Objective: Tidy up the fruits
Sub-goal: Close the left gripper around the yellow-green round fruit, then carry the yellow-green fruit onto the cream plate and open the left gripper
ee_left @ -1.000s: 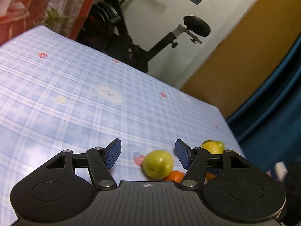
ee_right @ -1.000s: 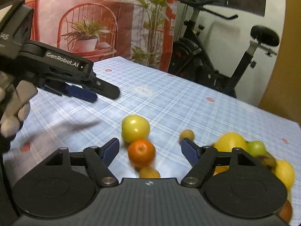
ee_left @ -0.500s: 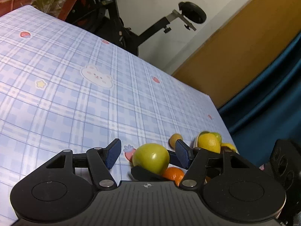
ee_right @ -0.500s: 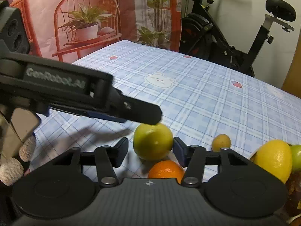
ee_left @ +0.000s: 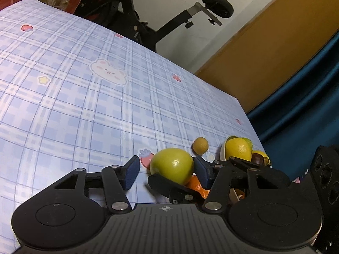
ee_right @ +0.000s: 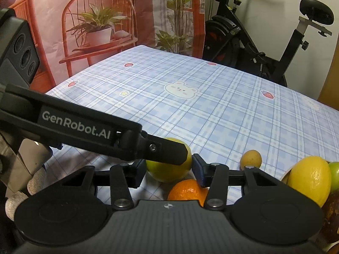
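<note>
A green apple lies on the blue checked tablecloth with both grippers around it. My left gripper straddles it with jaws closing: the right pad is at the apple, the left pad stands clear. My right gripper has both pads against the green apple, its jaws still closing. One of the left gripper's fingers crosses over the apple. An orange sits just in front of it.
A small yellow-brown fruit lies loose beyond the apple. At the right a bowl holds a lemon, a green fruit and darker fruit. An exercise bike stands past the table's far edge.
The right gripper slid forward from the orange to the apple and narrowed its jaws around it. The left gripper came down beside it, and its jaws narrowed around the same apple.
</note>
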`<state>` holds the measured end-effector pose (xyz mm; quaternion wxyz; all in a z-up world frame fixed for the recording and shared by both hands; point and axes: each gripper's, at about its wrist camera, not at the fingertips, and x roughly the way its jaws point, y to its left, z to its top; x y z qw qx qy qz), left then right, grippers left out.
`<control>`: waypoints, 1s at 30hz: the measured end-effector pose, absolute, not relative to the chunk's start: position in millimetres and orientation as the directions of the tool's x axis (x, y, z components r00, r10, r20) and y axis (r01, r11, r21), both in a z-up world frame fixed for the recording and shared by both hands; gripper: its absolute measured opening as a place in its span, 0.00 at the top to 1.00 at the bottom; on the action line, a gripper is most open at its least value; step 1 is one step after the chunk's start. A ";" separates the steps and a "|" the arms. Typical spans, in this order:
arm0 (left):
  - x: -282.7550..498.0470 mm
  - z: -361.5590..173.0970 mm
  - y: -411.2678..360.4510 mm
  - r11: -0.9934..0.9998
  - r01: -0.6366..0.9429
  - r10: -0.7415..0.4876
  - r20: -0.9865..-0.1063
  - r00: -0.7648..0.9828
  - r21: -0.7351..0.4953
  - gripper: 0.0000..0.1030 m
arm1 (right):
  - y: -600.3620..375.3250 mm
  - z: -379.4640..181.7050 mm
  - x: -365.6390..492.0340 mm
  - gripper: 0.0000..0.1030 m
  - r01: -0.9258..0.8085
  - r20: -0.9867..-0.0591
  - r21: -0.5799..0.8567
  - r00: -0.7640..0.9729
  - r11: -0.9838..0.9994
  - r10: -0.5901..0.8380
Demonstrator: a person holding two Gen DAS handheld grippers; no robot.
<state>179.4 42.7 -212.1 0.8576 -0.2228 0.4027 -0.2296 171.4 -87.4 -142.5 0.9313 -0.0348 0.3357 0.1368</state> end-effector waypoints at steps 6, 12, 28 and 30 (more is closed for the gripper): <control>174.9 -216.3 41.4 0.782 0.221 -0.593 -0.588 0.550 -0.583 0.49 | -87.2 -142.5 171.1 0.53 -0.273 -0.635 0.026 0.738 0.962 0.227; 175.1 -218.3 40.8 0.776 0.223 -0.600 -0.583 0.548 -0.590 0.50 | -86.6 -142.8 171.5 0.53 -0.272 -0.636 0.025 0.738 0.962 0.225; 146.0 -180.4 27.8 0.793 0.306 -0.589 -0.535 0.605 -0.527 0.52 | -93.1 -127.1 140.5 0.53 -0.255 -0.547 0.018 0.807 0.967 0.223; 142.5 -171.7 18.9 0.795 0.325 -0.590 -0.531 0.608 -0.512 0.52 | -98.1 -122.1 132.7 0.53 -0.246 -0.526 0.018 0.822 0.969 0.218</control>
